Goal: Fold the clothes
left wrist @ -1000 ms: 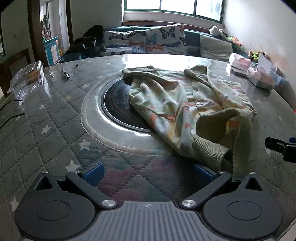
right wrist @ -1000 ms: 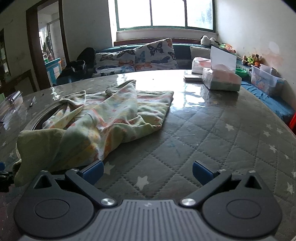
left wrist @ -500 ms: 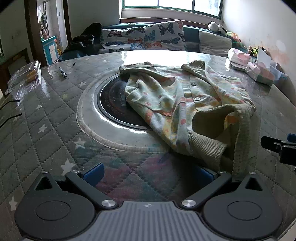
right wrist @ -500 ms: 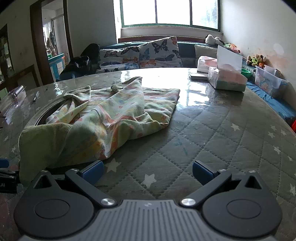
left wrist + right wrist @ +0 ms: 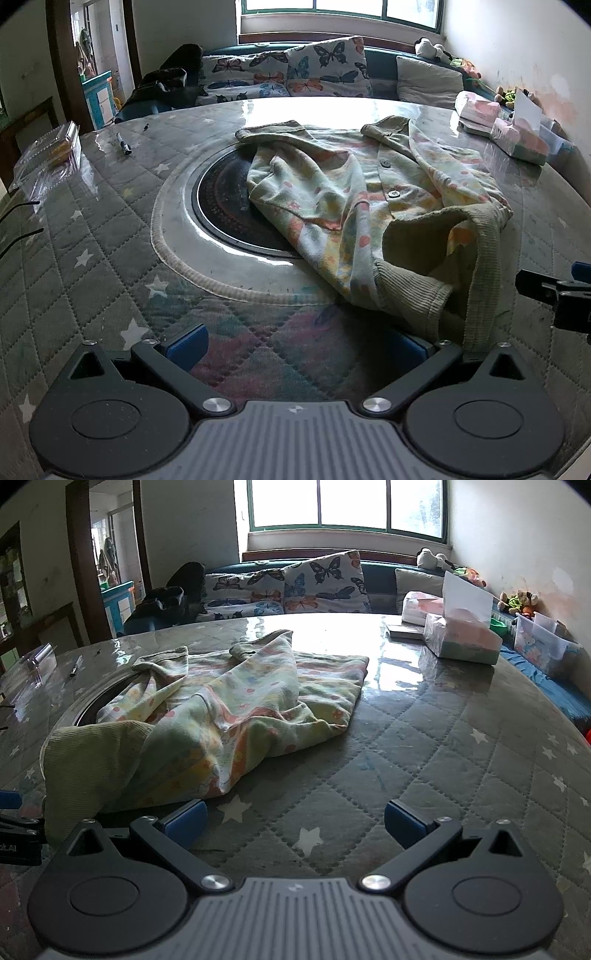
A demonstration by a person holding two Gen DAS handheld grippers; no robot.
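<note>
Between the spread blue pads of the left gripper [image 5: 297,345] lies only the quilted star-print table cover [image 5: 92,266]; its jaws stand wide, and the ribbed hem of the cardigan [image 5: 369,206] drapes down just at its right pad, whether touching it I cannot tell. The right gripper [image 5: 295,821] is likewise wide apart and holds nothing, its left pad sitting just beside the near edge of the same cardigan [image 5: 229,716], with bare cover between the pads.

The cardigan is a pale green, pastel-printed knit with buttons, lying crumpled and unfolded on the round table. In the left wrist view it spreads from the table's middle toward the near right, partly covering the dark round inset [image 5: 229,199] at the centre, one ribbed cuff bunched at the near end. In the right wrist view it fills the left half of the table, its far edge lying flat toward the middle.

Further out, a marker pen [image 5: 123,143] and a clear plastic package [image 5: 48,155] rest at the far left. A tissue box [image 5: 461,638] stands at the far right, well apart from the garment. Butterfly-print cushions [image 5: 325,583] line a bench under the window beyond the table.
</note>
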